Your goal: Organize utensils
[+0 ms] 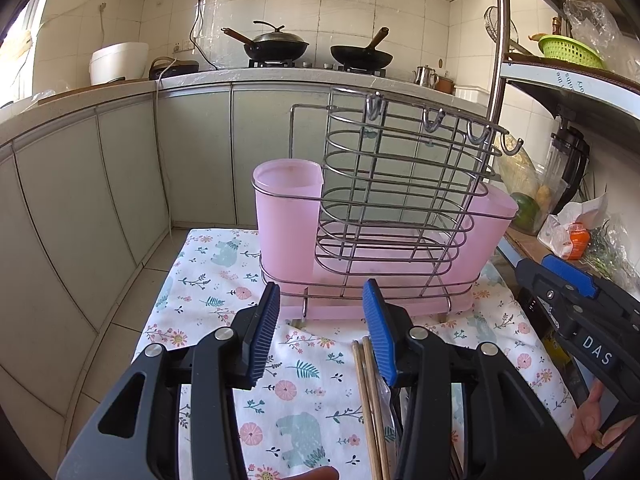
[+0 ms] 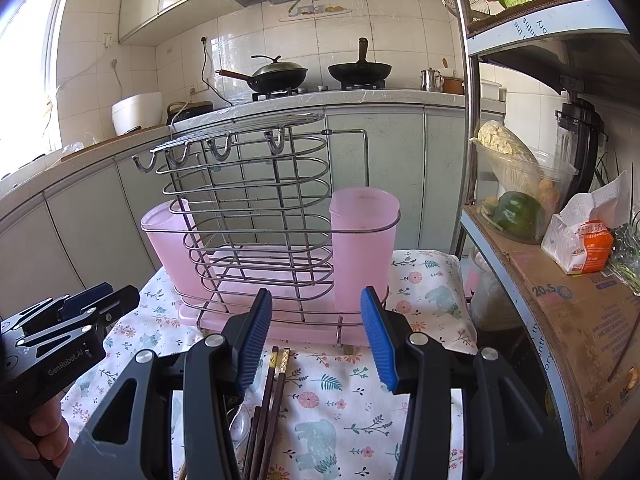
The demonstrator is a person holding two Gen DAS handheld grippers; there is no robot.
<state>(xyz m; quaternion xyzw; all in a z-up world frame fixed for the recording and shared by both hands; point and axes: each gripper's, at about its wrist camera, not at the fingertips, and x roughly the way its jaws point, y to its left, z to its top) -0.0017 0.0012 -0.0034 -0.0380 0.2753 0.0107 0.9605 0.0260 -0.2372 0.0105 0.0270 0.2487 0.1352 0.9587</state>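
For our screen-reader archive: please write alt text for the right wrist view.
An open blue-padded claw hovers above dark wooden chopsticks on a floral cloth, facing a metal wire utensil rack holding two empty-looking pink plastic cups. The other claw shows at left.

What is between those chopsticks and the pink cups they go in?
Nothing visible. The chopsticks lie on the cloth just before the rack; both pink cups stand open-topped. Both grippers, fingers apart, hold nothing.

"GenRobot.AI" on left tool (image 2: pixel 76 316); box (image 2: pixel 576 308) maybe "20±S"
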